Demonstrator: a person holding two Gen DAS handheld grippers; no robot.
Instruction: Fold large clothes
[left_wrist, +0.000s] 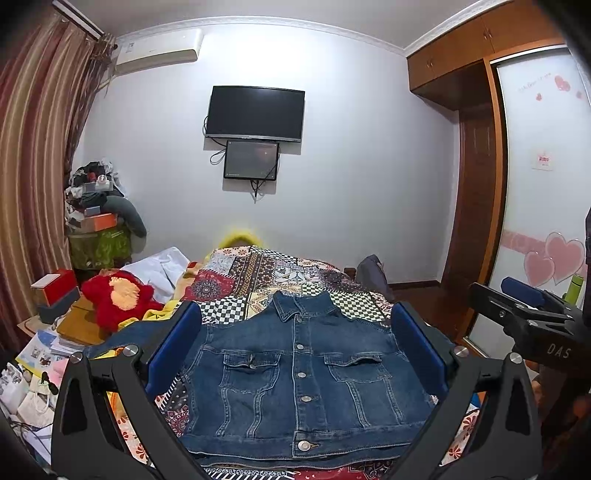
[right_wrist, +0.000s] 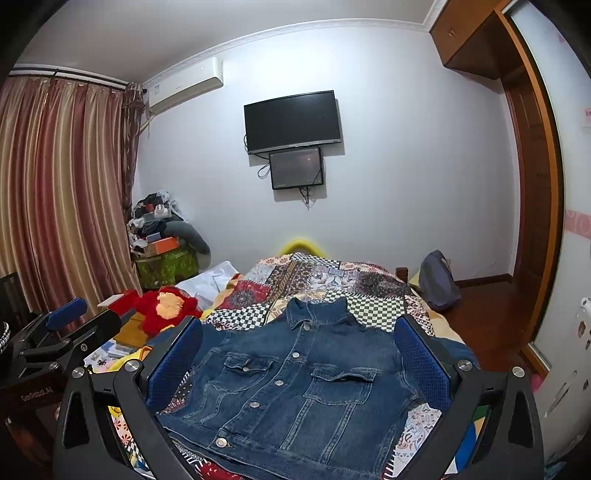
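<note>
My left claw (left_wrist: 295, 354) hangs above the bed with its blue-padded fingers (left_wrist: 173, 347) spread wide and nothing between them. My right claw (right_wrist: 297, 363) is the same: released, pads far apart, gripping nothing. From the right wrist view I see my left claw off to the left side, and from the left wrist view my right claw shows at the right edge, both clear of the cloth.

The denim jacket (left_wrist: 303, 376) lies face up on the patchwork bedspread (left_wrist: 258, 273), buttoned down the front, collar pointing toward the far wall and hem nearest me. Its two chest pockets sit flat. The sleeves are tucked out of sight beneath the body, with a layer of denim peeking out under the hem.

A red plush toy (left_wrist: 118, 295) lies to the left of the jacket at the bed's edge, near stacked boxes and papers. A dark television (left_wrist: 255, 112) hangs on the far wall above a smaller screen (left_wrist: 251, 160).
</note>
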